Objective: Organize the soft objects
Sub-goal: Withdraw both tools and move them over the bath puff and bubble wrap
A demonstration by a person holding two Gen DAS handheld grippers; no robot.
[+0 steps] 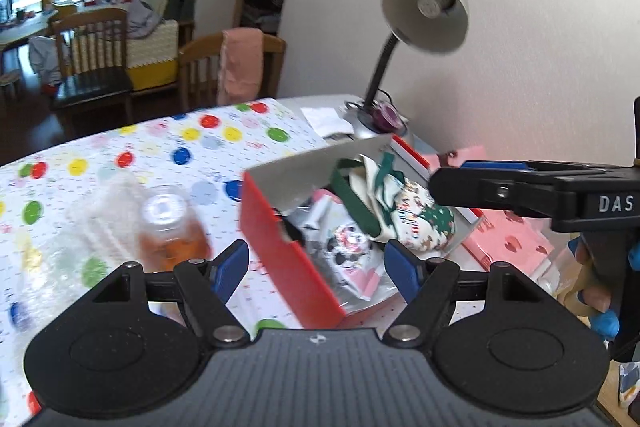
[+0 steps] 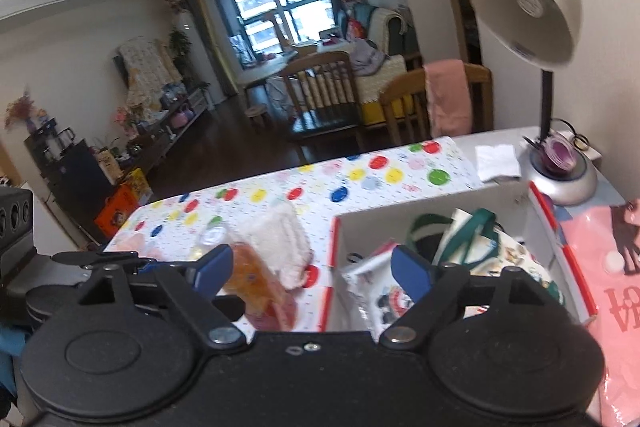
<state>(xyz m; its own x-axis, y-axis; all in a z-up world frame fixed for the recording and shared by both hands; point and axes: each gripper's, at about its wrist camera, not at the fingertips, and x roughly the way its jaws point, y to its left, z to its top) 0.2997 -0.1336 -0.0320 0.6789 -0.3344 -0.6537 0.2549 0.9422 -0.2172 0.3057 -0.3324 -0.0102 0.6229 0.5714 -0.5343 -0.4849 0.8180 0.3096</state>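
Note:
A red cardboard box (image 1: 280, 239) with white inner walls stands on the dotted tablecloth (image 1: 160, 147). It holds a patterned tote bag with green straps (image 1: 404, 211) and printed soft pouches (image 1: 352, 251). My left gripper (image 1: 318, 269) is open and empty, over the box's near corner. My right gripper (image 2: 312, 271) is open and empty, above the box's left wall (image 2: 334, 267); the tote bag (image 2: 500, 247) lies inside. The right gripper also shows side-on in the left wrist view (image 1: 448, 183), over the box's right side.
A clear bottle of orange liquid (image 1: 172, 231) and a white folded cloth (image 2: 280, 239) lie left of the box. A desk lamp (image 1: 424, 15) stands behind it by the wall. A pink bag (image 2: 616, 287) lies to the right. Wooden chairs (image 1: 236, 67) stand beyond the table.

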